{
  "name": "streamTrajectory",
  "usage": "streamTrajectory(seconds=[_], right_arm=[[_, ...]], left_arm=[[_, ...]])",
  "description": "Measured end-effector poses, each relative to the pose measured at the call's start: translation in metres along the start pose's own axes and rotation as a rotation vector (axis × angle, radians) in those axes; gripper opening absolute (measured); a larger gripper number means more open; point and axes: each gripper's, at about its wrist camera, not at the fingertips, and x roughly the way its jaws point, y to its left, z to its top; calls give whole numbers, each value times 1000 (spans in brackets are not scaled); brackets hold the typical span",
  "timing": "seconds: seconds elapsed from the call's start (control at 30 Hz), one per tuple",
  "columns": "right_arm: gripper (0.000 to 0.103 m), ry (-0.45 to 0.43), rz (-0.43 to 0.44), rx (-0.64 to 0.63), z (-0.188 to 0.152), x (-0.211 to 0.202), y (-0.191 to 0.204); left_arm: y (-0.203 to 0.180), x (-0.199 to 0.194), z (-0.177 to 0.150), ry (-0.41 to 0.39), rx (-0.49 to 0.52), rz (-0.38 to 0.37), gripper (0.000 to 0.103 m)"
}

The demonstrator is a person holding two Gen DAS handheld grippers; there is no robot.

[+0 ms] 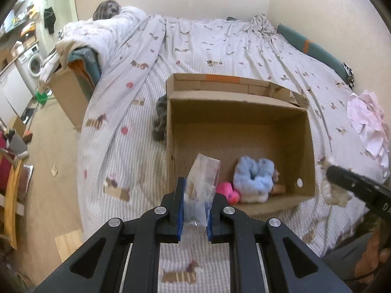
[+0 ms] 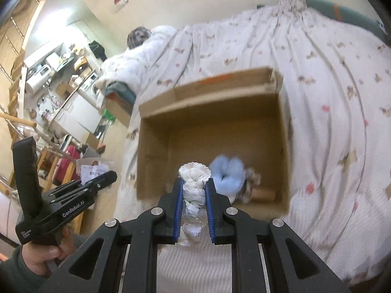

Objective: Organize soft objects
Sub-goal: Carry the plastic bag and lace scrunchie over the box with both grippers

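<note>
- Left wrist view: left gripper pitched steeply down over the near edge of the bed, its blue pads clamped on a clear plastic packet that stands up between them.
- Packet hangs just short of the near wall of the open cardboard box, hiding part of it; print on the packet unreadable.
- In the box's near right corner: a blue fluffy item, a pink soft toy touching its left side, and a small tan piece partly hidden behind the blue one.
- Grey striped fabric pokes out from behind the box's left wall, mostly hidden.
- Right gripper enters from the right edge, cut off; a cream fabric scrap shows at its tip, fingers not readable here.
- Pink cloth lies on the bedspread at far right.
- Right wrist view: right gripper angled down toward the same box, pads closed on a bunched white lacy cloth; its frilled top overlaps the box's near edge.
- Picture blurred; blue fluffy item just right of the cloth, tan piece beside it indistinct.
- Left gripper at lower left, handle in a hand; packet visible at its tip, partly cut off by clutter.
</note>
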Motion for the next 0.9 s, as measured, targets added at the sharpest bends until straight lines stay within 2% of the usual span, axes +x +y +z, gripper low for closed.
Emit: streamTrajectory(seconds=[0.23,0.47,0.67,0.9], right_arm=[[19,-47,-68,23,22,22,-25],[19,4,-141,63,18,56,-50],[19,41,-183,25,17,74,-49],[19,79,-214,11,13,86,-49]], left_arm=[[-9,29,23,-4,31,8,12],[-16,64,24,-15,36,-10,12],[-20,83,25,-6,55,-12,12],[-21,104,17,54,50,-33,12]])
